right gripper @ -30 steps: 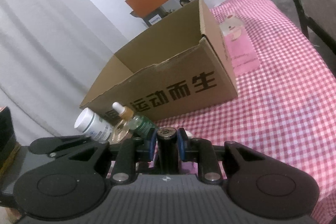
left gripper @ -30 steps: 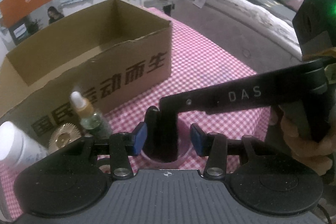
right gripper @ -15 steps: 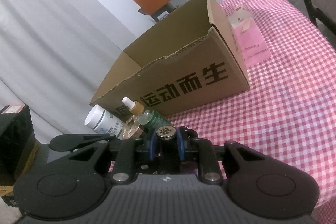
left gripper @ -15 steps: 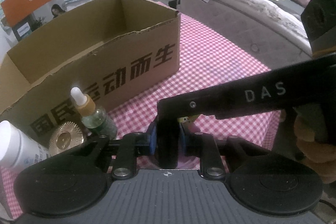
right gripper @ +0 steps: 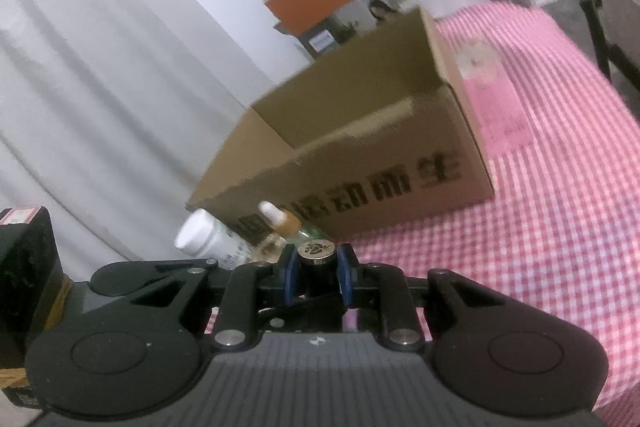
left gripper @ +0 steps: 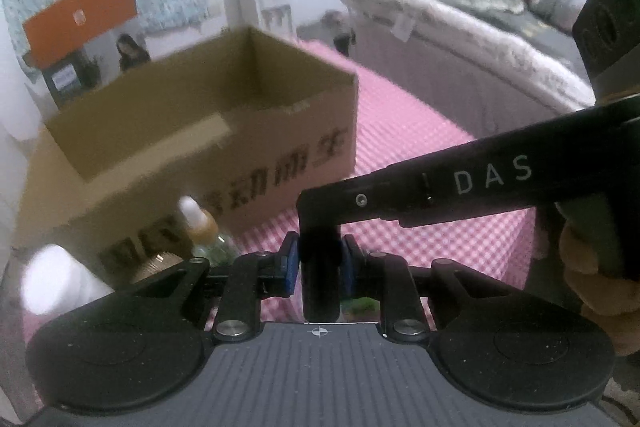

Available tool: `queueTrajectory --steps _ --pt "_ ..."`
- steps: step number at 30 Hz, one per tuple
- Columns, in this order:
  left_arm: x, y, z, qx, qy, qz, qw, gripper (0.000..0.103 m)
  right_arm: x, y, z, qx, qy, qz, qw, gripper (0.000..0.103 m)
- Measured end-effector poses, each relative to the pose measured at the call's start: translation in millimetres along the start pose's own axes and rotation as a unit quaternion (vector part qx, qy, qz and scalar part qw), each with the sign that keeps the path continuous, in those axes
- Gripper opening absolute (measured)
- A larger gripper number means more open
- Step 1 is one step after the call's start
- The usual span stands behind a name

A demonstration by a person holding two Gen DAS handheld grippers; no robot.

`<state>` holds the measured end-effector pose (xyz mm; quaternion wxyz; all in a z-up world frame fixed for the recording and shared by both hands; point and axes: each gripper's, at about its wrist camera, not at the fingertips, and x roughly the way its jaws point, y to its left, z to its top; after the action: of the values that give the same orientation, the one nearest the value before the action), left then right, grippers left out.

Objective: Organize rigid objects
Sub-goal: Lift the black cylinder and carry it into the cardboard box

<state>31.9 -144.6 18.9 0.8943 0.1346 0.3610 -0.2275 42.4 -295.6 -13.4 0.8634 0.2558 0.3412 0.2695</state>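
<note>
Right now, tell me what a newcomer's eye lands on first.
The open cardboard box with bold black characters dominates mid-table on the pink checked cloth. Up close, the right gripper grips a black metal-capped cylinder; small bottles cluster by the box's left corner.

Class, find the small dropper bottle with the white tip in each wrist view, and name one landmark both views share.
Left wrist view: dropper bottle, lower left, before the box.
Right wrist view: dropper bottle, lower centre-left, beside the white plastic bottle.
Shared landmark: open brown cardboard box.
</note>
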Motion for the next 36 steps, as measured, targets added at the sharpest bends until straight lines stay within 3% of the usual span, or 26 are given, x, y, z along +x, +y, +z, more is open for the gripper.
queueTrajectory --steps 9,14,19,24,30,36 --pt "-53 36 37 -0.026 -0.063 0.04 0.9968 0.021 -4 63 46 -0.08 -0.028 0.025 0.996 0.023" --pt "-63 71 69 -0.051 -0.063 0.072 0.9941 0.021 19 97 89 -0.119 -0.022 0.061 0.991 0.023" --pt "-36 115 91 -0.091 -0.013 0.085 0.9921 0.021 73 105 137 -0.104 0.034 0.085 0.99 0.023" --pt "14 156 94 -0.126 0.055 0.087 0.9867 0.021 144 89 167 -0.065 0.11 0.08 0.989 0.023" --pt "74 187 92 -0.129 0.134 0.107 0.9767 0.021 232 51 178 -0.004 0.207 0.056 0.977 0.023" --pt "99 194 93 -0.117 0.166 0.13 0.9704 0.022 301 22 177 0.033 0.281 0.026 0.959 0.024"
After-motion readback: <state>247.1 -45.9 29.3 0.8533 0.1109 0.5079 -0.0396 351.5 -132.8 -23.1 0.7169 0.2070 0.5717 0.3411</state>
